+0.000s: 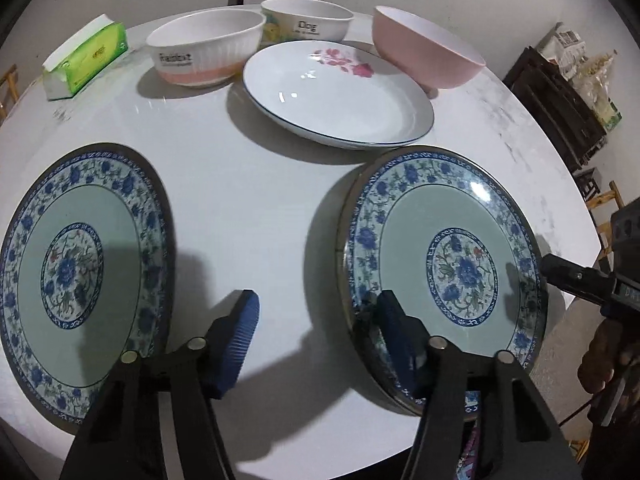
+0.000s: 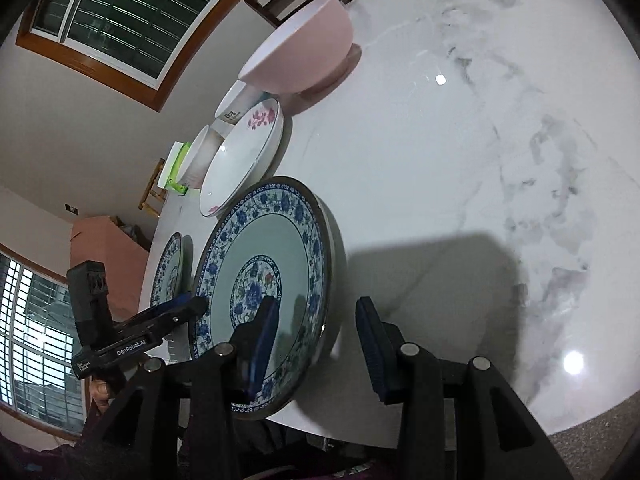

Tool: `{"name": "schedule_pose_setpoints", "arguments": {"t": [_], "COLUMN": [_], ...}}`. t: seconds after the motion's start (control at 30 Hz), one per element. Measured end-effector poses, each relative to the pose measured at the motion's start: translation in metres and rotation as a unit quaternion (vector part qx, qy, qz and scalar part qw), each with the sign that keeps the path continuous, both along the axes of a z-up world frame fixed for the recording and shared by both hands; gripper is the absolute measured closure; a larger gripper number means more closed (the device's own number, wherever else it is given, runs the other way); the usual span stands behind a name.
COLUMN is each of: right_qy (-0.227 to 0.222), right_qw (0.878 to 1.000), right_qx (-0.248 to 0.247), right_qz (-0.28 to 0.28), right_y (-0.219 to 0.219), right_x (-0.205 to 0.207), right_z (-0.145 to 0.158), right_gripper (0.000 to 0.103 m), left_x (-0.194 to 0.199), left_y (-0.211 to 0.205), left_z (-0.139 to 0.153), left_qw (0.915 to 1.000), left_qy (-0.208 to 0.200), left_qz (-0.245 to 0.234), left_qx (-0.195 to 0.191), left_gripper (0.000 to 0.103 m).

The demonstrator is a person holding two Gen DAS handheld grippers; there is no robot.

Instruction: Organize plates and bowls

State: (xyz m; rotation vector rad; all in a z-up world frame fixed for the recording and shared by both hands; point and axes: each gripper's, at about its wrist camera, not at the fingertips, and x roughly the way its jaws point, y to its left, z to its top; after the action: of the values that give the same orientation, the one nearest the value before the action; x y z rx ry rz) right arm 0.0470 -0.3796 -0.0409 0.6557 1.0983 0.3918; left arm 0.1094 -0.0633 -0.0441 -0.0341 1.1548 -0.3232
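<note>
Plates and bowls sit spread over my white marble table (image 1: 280,208). Working left to right in my left wrist view: a blue-patterned plate (image 1: 80,276) lies flat at about 9 o'clock, with a green tissue pack (image 1: 86,56) far off at 11. My left gripper (image 1: 316,312) is spread wide; its left finger hangs over bare tabletop beside that plate, and its right finger (image 1: 394,332) overlaps the near-left rim of the second blue-patterned plate (image 1: 448,264) at 4 o'clock, though I cannot tell whether it touches. At 12 o'clock are a ribbed white bowl with a pink band (image 1: 206,50), a white bowl with a yellow print (image 1: 306,20) behind it, and a white plate with pink flowers (image 1: 338,94) in front. A pink bowl (image 1: 426,50) stands at 1 o'clock, just beside the flowered plate. At 3 o'clock my right gripper (image 1: 560,272) pokes in from the edge, its tip at the second plate's right rim. In my right wrist view, the right gripper (image 2: 316,344) is also wide: its left finger (image 2: 262,344) lies over the plate's (image 2: 260,272) face near the rim, its right finger out over bare marble (image 2: 480,140), so the rim sits between them, not clamped. The left gripper's tip (image 2: 176,312) reaches that plate's opposite edge at 9 o'clock. The second plate looks tilted, its left edge raised off the table.
</note>
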Motion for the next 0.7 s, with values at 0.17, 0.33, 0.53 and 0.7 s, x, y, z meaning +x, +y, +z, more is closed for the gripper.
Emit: {"name": "schedule_pose_setpoints", "arguments": {"t": [0.17,0.33,0.53,0.7], "right_qy": [0.008,0.006,-0.012,-0.019], "right_qw": [1.0,1.0,1.0,1.0], "right_qx": [-0.012,-0.004,-0.006,0.006], "right_qz": [0.014,0.008,0.006,0.019], "right_y": [0.013,0.009,0.011,0.025], "right_x": [0.005,0.004,0.001,0.007], "right_z": [-0.006,-0.007,0.006,0.019], "right_gripper": [0.093,0.093,0.093,0.093], "left_x": [-0.001,-0.004,-0.011,-0.017], "left_y": [-0.009,-0.013,-0.01,0.003], "left_z": [0.0,0.003,0.019,0.038], "left_qw": [0.9996,0.9996,0.9994,0.999], "left_qy": [-0.003,-0.013,-0.027,-0.043], "left_qz": [-0.023,-0.024,-0.018,0.005], "left_qx": [-0.014,0.0,-0.014,-0.016], "left_gripper": [0.077,0.08,0.082,0.083]}}
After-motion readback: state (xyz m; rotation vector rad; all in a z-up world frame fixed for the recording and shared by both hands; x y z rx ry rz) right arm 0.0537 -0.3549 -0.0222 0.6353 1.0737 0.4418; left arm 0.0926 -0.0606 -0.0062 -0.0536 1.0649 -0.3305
